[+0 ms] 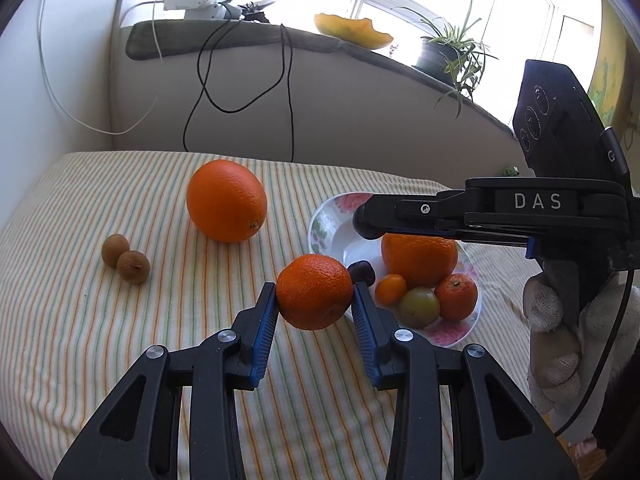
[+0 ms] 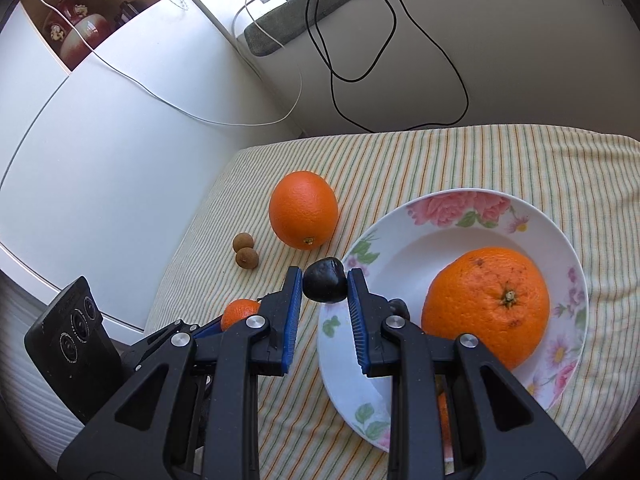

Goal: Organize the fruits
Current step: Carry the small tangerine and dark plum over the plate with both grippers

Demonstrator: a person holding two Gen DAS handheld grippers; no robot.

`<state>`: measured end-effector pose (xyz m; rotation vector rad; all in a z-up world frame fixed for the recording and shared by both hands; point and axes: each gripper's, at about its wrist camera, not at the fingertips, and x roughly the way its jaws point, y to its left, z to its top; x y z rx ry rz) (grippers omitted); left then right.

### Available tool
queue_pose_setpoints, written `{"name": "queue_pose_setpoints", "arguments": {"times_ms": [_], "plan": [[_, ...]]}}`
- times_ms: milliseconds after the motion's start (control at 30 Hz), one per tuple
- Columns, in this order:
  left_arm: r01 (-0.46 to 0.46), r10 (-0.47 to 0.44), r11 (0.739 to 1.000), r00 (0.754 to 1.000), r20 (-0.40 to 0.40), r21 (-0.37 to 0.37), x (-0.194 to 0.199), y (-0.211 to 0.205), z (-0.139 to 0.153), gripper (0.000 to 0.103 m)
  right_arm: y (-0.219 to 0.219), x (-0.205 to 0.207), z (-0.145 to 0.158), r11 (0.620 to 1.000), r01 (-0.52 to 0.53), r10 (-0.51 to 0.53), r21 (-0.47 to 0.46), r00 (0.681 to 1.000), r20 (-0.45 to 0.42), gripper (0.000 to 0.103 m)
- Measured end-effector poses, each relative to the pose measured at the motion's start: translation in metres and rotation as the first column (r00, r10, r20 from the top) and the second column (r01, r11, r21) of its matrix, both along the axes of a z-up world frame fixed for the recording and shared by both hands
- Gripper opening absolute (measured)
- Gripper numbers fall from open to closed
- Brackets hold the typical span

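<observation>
My left gripper (image 1: pixel 315 294) is shut on a small tangerine (image 1: pixel 314 291), held above the striped cloth just left of the floral plate (image 1: pixel 326 222). My right gripper (image 2: pixel 325 282) is shut on a dark plum (image 2: pixel 324 281) over the plate's left rim (image 2: pixel 452 200). The plate holds a big orange (image 2: pixel 486 312), a tangerine (image 1: pixel 457 296), a small orange fruit (image 1: pixel 391 289) and a greenish fruit (image 1: pixel 419 306). A large orange (image 1: pixel 227 201) and two brown longans (image 1: pixel 125 261) lie on the cloth to the left.
The table with the striped cloth (image 1: pixel 120 320) stands against a wall. Black and white cables (image 1: pixel 240 92) hang down behind it. The windowsill holds a potted plant (image 1: pixel 448 54) and a power strip (image 1: pixel 192 0). A white cabinet (image 2: pixel 100 140) stands to the left.
</observation>
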<state>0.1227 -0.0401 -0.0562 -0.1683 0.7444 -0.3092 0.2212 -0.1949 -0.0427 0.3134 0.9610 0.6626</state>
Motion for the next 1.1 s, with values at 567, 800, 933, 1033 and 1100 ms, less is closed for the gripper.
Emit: {"name": "queue_pose_setpoints", "arguments": {"times_ms": [567, 800, 933, 1033, 1100], "plan": [[0.062, -0.062, 0.998, 0.998, -0.008, 0.006, 0.007, -0.034, -0.003, 0.036, -0.014, 0.005, -0.002, 0.998, 0.019, -0.017, -0.057, 0.999, 0.049, 0.024], [0.068, -0.068, 0.998, 0.998, -0.009, 0.006, 0.012, -0.039, -0.001, 0.036, -0.012, 0.005, -0.001, 0.998, 0.013, -0.009, -0.062, 0.998, 0.065, 0.024], [0.071, -0.071, 0.997, 0.997, -0.01, 0.001, 0.014, -0.04, -0.001, 0.036, -0.01, 0.004, 0.002, 0.997, 0.013, -0.007, -0.078, 0.996, 0.085, 0.024], [0.075, -0.075, 0.997, 0.997, -0.012, -0.001, 0.015, -0.042, -0.002, 0.036, -0.011, 0.005, 0.004, 0.996, 0.015, -0.007, -0.083, 0.996, 0.092, 0.024], [0.077, -0.077, 0.997, 0.997, -0.011, 0.001, 0.015, -0.043, -0.001, 0.036, -0.01, 0.004, 0.004, 0.996, 0.018, -0.009, -0.09, 0.995, 0.095, 0.024]]}}
